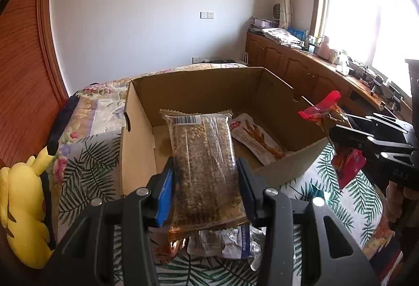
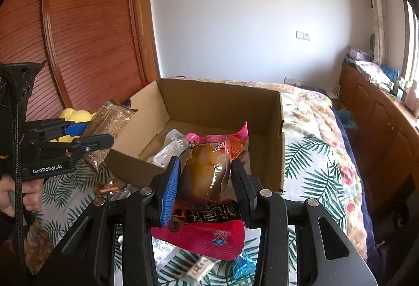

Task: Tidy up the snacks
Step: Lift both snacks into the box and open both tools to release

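Left gripper point(image 1: 205, 181) is clamped on a clear seed-bar packet point(image 1: 204, 163), pads pressing both long sides, packet held just over the near wall of the cardboard box point(image 1: 136, 139). Right gripper point(image 2: 205, 181) is clenched on a pink-and-orange snack pouch point(image 2: 209, 170), brownish contents showing through the clear part, pouch also at the box's near edge.

Box sits open-topped on the leaf-print bedspread point(image 1: 86, 163). Inside I see a white packet with orange sticks printed on it point(image 1: 258, 142) lying flat on the floor of the box, right of centre from the left view. Right view shows a clear crinkled packet point(image 2: 170, 150) in there too; I can't tell if that's the same one. Most of the box floor is bare.

Left view only: a silver foil packet point(image 1: 225, 244) on the bedspread under the gripper, a yellow plush toy point(image 1: 23, 210) at the bed's left edge, the window counter. Right view only: small wrapped snacks point(image 2: 199, 267) and a blue wrapper point(image 2: 243, 265) on the bedspread below the pouch, plus a person's hand point(image 2: 28, 194) on the left gripper's handle.

Room: both grippers are well apart, one near each front corner of the box. Box walls stand upright, far side clear of both packets.
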### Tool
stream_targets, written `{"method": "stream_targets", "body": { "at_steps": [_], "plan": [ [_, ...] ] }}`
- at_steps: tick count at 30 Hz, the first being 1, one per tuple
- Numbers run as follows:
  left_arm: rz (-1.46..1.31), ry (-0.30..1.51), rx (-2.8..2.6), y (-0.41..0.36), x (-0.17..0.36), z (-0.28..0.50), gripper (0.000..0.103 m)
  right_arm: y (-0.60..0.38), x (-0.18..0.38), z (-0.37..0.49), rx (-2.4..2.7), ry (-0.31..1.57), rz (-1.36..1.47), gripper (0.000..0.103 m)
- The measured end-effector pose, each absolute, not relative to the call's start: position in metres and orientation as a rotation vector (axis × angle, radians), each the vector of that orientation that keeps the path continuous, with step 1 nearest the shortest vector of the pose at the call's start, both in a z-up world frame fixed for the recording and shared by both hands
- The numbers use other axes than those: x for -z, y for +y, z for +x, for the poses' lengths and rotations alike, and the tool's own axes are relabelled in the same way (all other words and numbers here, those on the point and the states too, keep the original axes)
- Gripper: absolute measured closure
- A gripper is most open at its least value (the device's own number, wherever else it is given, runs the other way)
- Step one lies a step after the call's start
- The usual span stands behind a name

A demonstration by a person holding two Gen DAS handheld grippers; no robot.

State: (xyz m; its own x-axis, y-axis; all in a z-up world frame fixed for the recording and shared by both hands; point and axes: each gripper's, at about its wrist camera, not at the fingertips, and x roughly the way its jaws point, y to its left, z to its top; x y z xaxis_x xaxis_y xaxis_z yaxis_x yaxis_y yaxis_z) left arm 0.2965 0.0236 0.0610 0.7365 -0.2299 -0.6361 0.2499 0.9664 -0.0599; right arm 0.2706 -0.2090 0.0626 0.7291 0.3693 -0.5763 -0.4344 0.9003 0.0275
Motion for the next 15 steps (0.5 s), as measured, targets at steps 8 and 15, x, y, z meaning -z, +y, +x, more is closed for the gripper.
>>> {"method": "stream_targets", "body": {
  "at_steps": [8, 15],
  "plan": [
    [0.034, 0.727, 0.236, 0.026, -0.057, 0.320, 0.058, -0.206, -0.060, 0.282, -0.444, 0.641, -0.106, 0.063],
    [0.045, 0.722, 0.215, 0.027, -0.055, 0.325, 0.054, -0.202, -0.061, 0.297, -0.444, 0.665, -0.093, 0.063]
  ]
}}
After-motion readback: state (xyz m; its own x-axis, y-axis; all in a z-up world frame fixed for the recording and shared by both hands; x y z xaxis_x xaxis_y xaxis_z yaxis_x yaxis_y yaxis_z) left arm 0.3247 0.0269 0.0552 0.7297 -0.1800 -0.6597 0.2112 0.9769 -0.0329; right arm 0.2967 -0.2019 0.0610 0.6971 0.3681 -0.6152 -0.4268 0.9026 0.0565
